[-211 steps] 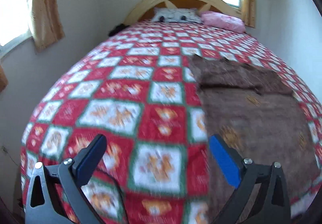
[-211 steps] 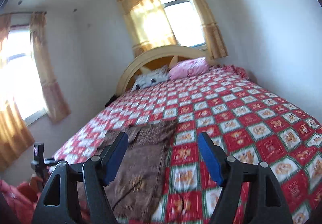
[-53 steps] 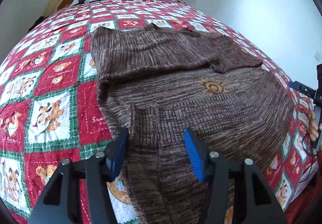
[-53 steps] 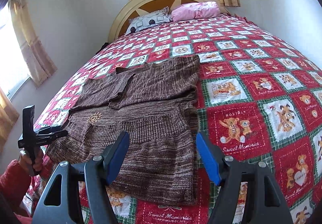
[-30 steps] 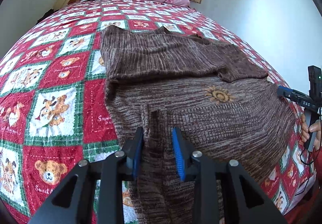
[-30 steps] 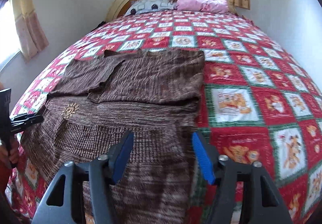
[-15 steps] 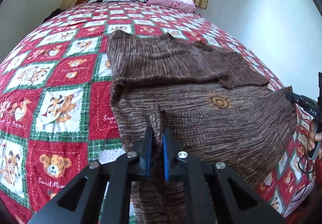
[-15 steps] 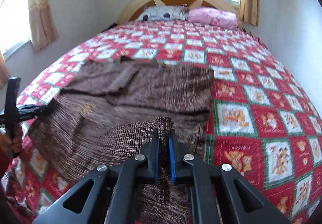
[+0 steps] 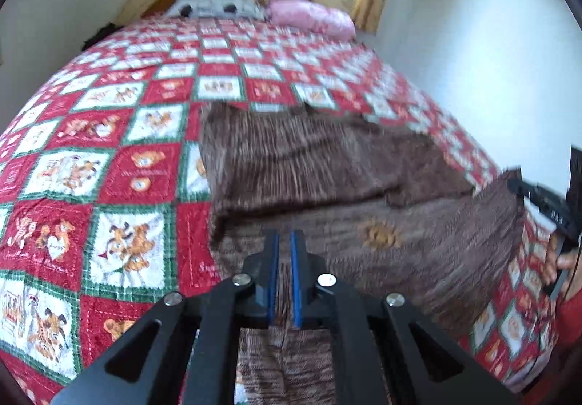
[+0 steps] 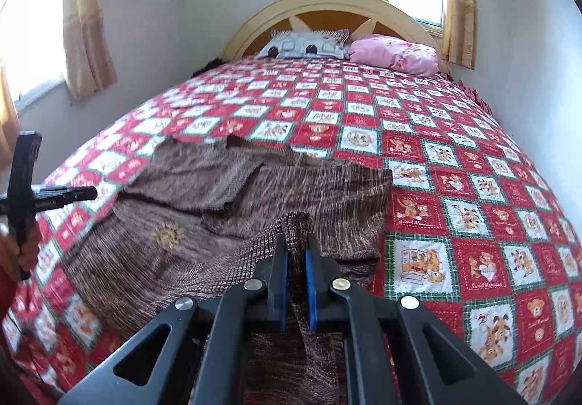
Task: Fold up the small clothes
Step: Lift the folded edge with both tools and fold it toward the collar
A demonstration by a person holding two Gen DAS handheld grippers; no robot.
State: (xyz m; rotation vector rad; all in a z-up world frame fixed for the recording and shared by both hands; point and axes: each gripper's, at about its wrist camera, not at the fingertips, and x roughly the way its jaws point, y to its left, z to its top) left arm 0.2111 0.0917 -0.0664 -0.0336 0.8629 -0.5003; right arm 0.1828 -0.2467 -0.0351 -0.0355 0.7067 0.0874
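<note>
A bed [image 10: 473, 157] with a red checked quilt carries a brown sweater [image 10: 298, 186], sleeves folded in. Both tongs — left tongs [image 9: 283, 255], right tongs [image 10: 295, 259] — pinch its near hem, raised off the quilt. Next, I judge: carry that hem toward the collar, level, and lay it down.

— What's different from a second ago?
— Both claws were apart then. Now the left claw [image 9: 283, 241] and right claw [image 10: 294, 245] pinch the brown sweater's [image 10: 309, 194] hem.
— And the hem?
— Lifted off the bed near its foot edge, peaked between the pads.
</note>
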